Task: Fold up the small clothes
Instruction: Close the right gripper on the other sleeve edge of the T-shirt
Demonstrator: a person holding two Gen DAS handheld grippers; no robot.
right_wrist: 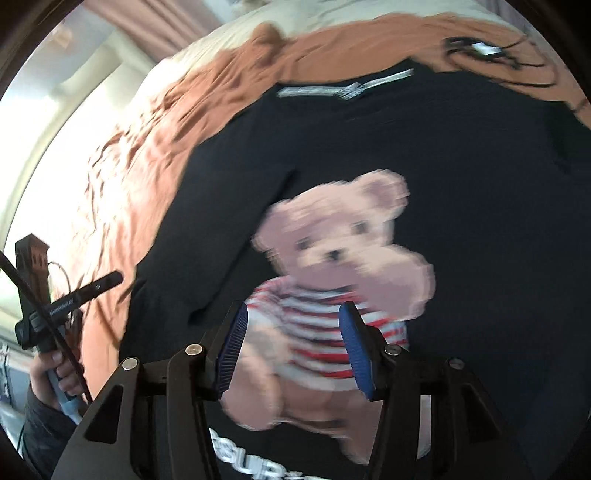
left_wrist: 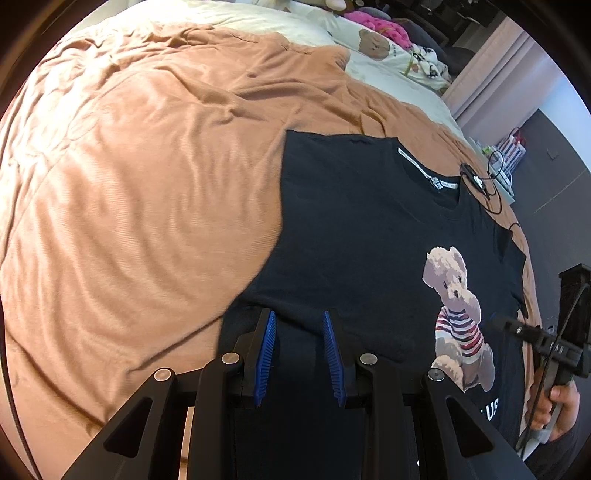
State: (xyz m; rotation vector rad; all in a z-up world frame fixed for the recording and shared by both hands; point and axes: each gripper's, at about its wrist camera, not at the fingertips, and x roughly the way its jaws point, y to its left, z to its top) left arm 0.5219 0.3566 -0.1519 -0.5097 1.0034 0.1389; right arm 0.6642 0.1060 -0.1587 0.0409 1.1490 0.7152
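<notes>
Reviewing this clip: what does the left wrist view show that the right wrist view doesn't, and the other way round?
Only the left wrist view shows the far end of the bed: a pink plush item, a cream pillow with a bear print, and the right gripper from outside, held in a hand. Only the right wrist view shows the left gripper from outside, plus the bear print large between its own open fingers. Both show the black T-shirt lying face up on the tan blanket, its white neck label, and a small black corded device beyond the collar.

Black teddy-bear T-shirt [left_wrist: 369, 229] lies flat, print up, on the bed
</notes>
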